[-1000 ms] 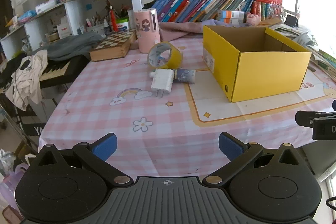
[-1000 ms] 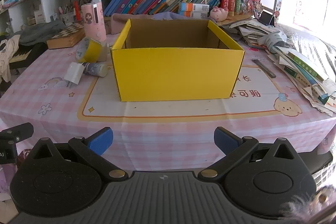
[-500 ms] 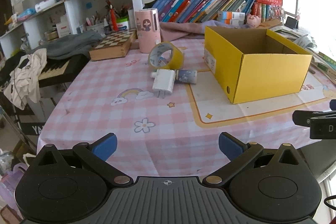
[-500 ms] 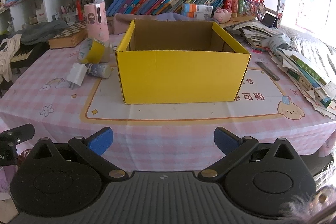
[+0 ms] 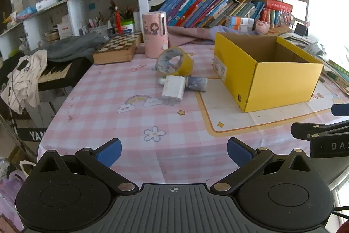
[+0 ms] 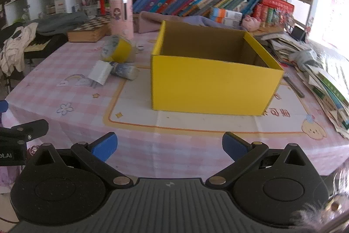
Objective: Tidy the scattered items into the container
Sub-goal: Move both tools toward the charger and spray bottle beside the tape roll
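Yellow cardboard forms the open box (image 5: 281, 82) that stands on the pink checked tablecloth (image 5: 122, 88), on a cream mat with an orange border (image 5: 220, 108). No loose item shows inside the part of the box that can be seen.

Three loose items lie together to the left of the box, on the cloth. A roll of yellow tape (image 5: 174, 61) stands on its edge, farthest back. Just in front of it lies a white charger (image 5: 173, 88), flat, with its prongs toward the near table edge. A small patterned roll (image 5: 196, 84) lies on its side, touching the charger's right end, between the charger and the box.

Behind the tape stands a pink cylinder (image 5: 154, 34), upright, and to its left a wooden chess box (image 5: 117, 49).

The left gripper (image 5: 173, 149) hovers over the near edge of the table, its blue-padded fingers (image 5: 108, 151) spread wide apart and holding nothing. The right gripper (image 6: 169, 144) hovers in front of the box, its fingers (image 6: 234, 145) likewise spread wide and holding nothing. Books (image 6: 196, 1) fill the shelf behind.
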A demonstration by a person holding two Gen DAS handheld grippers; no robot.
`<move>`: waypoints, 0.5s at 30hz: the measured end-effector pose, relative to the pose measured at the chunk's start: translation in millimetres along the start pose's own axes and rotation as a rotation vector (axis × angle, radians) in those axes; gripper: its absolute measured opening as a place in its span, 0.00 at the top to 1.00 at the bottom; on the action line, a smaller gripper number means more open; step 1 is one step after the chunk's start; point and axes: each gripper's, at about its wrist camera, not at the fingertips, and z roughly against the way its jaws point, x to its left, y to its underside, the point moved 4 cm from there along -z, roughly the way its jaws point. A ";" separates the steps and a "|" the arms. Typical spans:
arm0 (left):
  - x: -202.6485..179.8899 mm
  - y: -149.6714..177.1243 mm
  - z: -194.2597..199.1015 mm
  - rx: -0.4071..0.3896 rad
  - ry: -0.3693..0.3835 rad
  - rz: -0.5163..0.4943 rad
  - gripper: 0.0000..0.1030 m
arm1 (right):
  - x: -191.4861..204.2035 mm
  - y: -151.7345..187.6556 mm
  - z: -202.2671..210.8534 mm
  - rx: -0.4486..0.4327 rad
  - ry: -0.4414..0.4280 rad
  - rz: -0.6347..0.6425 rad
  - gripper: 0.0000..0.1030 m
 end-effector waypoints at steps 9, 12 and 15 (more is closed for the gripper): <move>24.5 0.9 -1.3 0.009 -0.025 0.032 0.00 | 28.9 -10.5 -10.1 0.005 -0.043 0.059 0.00; 30.1 -1.2 -0.7 -0.004 -0.040 0.027 0.00 | 37.8 -15.9 -11.8 -0.011 -0.075 0.075 0.00; 35.4 -3.4 -1.9 -0.010 -0.056 0.019 0.00 | 47.4 -21.3 -14.3 -0.027 -0.091 0.104 0.00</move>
